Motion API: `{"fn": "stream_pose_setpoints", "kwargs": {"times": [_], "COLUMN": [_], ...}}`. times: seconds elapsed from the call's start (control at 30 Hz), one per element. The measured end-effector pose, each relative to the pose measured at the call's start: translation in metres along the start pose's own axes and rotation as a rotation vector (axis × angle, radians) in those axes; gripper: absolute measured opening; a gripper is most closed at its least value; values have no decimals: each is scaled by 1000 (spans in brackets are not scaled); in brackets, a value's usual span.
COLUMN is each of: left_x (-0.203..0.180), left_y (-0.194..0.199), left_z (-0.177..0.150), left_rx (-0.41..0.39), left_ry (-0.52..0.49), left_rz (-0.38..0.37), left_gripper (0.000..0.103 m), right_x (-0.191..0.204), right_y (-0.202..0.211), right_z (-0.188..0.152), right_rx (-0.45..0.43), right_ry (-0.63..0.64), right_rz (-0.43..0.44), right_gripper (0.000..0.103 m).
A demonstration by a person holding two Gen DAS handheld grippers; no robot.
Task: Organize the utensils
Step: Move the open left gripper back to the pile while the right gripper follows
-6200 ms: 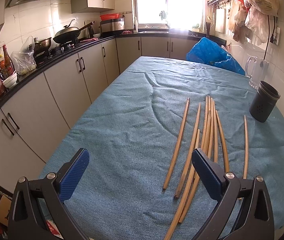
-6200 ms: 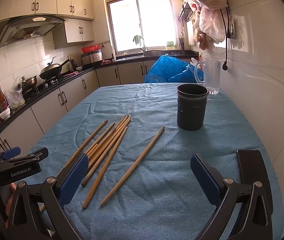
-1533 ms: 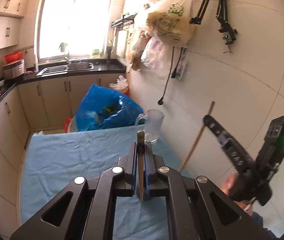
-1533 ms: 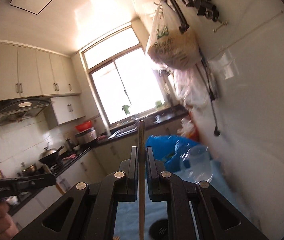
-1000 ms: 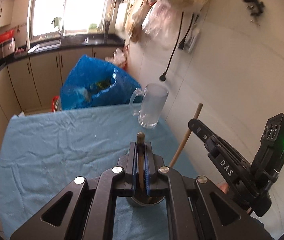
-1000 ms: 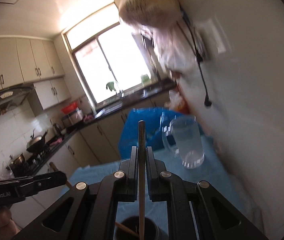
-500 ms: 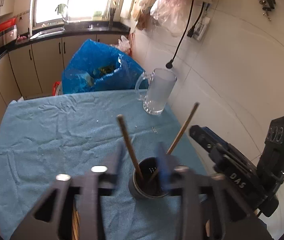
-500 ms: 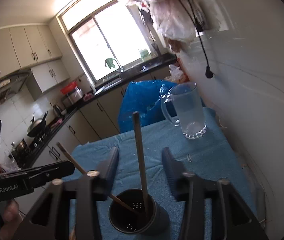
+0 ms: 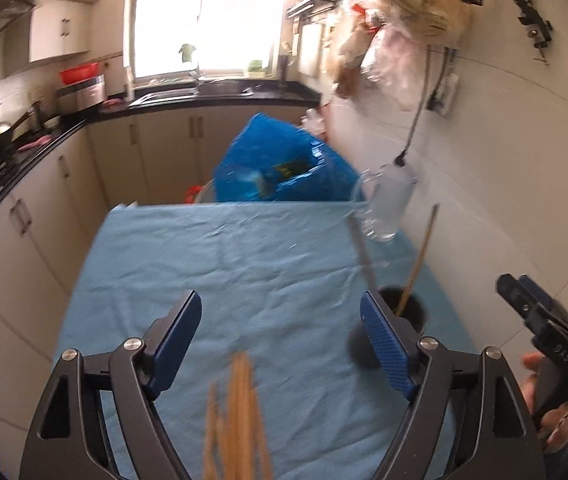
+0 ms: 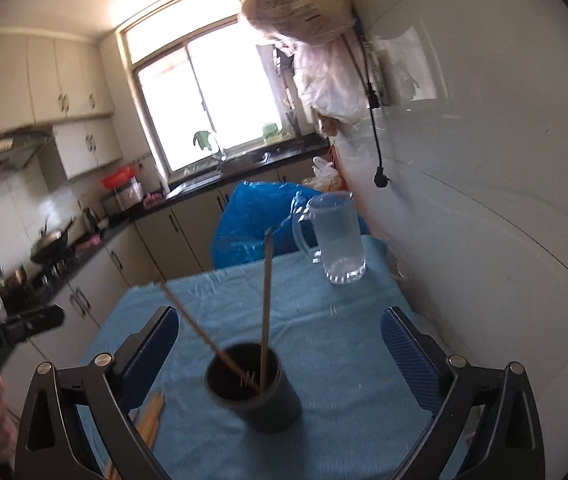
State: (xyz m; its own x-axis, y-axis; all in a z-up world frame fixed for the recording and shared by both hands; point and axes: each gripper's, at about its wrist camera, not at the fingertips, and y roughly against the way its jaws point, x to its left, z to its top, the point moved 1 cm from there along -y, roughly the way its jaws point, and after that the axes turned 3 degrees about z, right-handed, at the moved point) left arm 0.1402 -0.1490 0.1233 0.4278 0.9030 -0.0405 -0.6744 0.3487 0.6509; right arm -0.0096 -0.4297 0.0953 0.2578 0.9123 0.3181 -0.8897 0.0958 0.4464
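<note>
Both claws, left claw (image 9: 289, 344) and right claw (image 10: 280, 354), are seen opening, nothing between them. Two chopsticks (image 10: 264, 312) lean in the dark holder (image 10: 254, 390); the remaining chopsticks (image 9: 236, 420) lie at six o'clock on the table (image 9: 244, 264). Light, stiff and slippery, they are judged best gripped mid-shaft.

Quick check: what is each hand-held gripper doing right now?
Left hand-held gripper: jaws opening, nothing between them.
Right hand-held gripper: jaws opening, holding nothing.

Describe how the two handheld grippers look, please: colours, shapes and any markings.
Both the left gripper and the right gripper have black angular frames with triangular cut-outs, silver screws, and blue ribbed finger pads. White lettering marks their sides; it is only partly readable.
</note>
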Motion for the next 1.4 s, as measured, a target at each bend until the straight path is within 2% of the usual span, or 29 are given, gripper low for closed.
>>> {"fn": "stream_pose_setpoints", "kwargs": {"times": [0.1,0.2,0.4,0.57,0.7,0.8,0.93,1.0,1.07,1.1,1.13,1.2,1.33,1.4], "left_x": [29,61,113,136,139,128,118,117,117,117,118,116,107,100], "left_y": [5,6,0,-6,-14,-18,-31,-45,-59,-68,-75,-92,-113,-121], "left_z": [-20,-47,-101,-139,-166,-173,-167,-158,-147,-140,-136,-125,-115,-113], "left_rx": [26,86,209,311,414,448,460,481,480,487,491,512,536,538], "left_ry": [27,58,141,220,304,310,284,279,263,257,255,237,185,130], "left_rz": [48,90,117,80,-37,-99,-82,-73,-52,-18,-17,-38,-36,2], "left_gripper": [87,87,87,87,87,84,69,67,66,61,59,53,53,52], "right_x": [17,34,73,102,116,120,122,124,127,127,125,121,115,111], "right_y": [1,-2,-15,-31,-38,-41,-48,-53,-61,-64,-69,-75,-74,-73], "right_z": [-17,-34,-68,-91,-104,-113,-120,-123,-125,-126,-127,-129,-131,-131], "right_rx": [58,126,257,353,387,409,450,471,489,498,516,540,536,536], "right_ry": [50,73,109,131,129,114,77,65,63,53,35,-13,-34,-43], "right_rz": [11,52,139,196,215,227,234,233,207,190,176,178,171,167], "right_gripper": [103,103,103,103,103,103,101,99,90,79,74,74,74,74]}}
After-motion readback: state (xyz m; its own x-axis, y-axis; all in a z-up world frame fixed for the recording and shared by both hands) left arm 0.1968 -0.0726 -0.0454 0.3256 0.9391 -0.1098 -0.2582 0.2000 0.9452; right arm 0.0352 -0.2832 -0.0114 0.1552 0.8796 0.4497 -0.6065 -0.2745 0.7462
